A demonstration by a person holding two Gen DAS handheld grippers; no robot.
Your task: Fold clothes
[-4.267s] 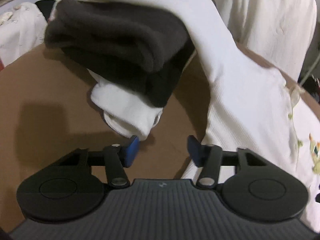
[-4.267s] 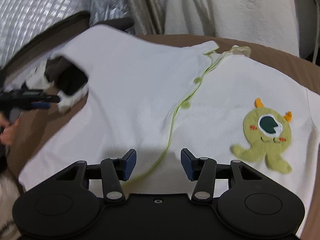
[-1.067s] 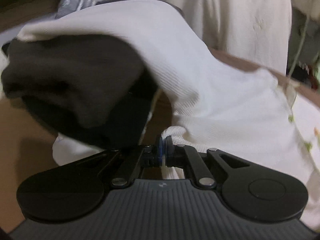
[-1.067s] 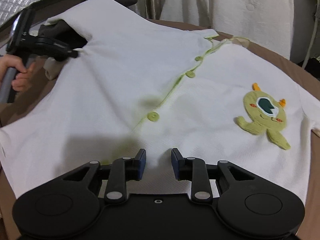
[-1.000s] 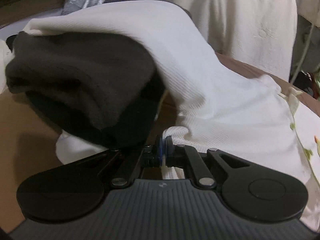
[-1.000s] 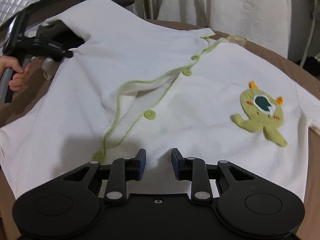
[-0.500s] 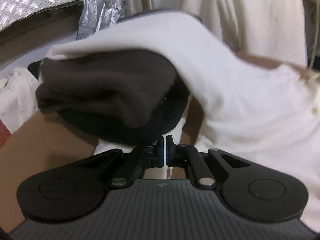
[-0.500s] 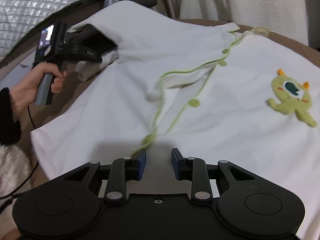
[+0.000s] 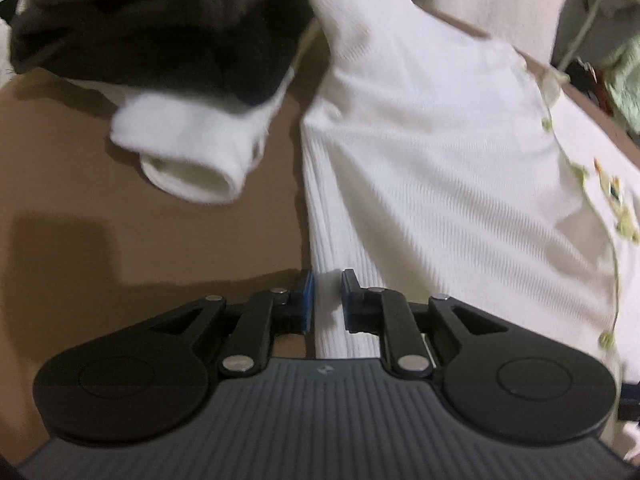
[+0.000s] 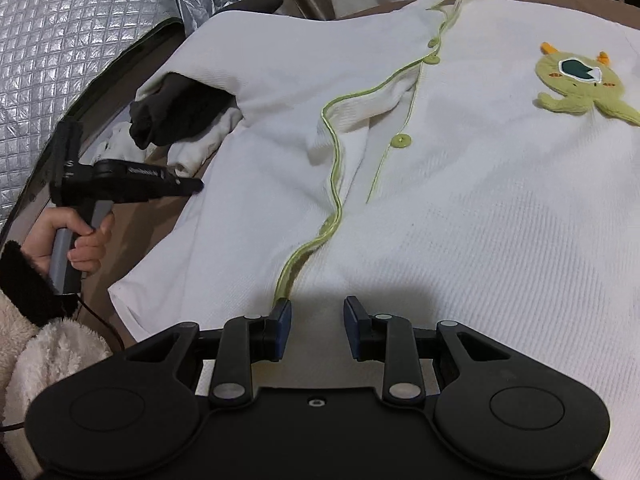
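White ribbed cardigan (image 10: 460, 184) lies spread front-up over the brown worktop (image 9: 120, 200), covering most of it. Green-piped placket runs down the middle with green buttons (image 10: 401, 141); its upper flap is turned back and rumpled. Green monster patch (image 10: 576, 80) sits on the panel toward the right edge. One shoulder drapes over a dark garment (image 9: 160, 28) near the worktop's left edge, with a white sleeve cuff (image 9: 192, 168) poking out beneath it. Left gripper (image 9: 327, 296): jaws have just been opening, now slightly apart, the cardigan's side edge between the pads, not pinched. Right gripper (image 10: 317, 320): jaws parted, hovering over the lower hem by the piping end, nothing between them. A hand (image 10: 84, 240) grips the left tool's handle.
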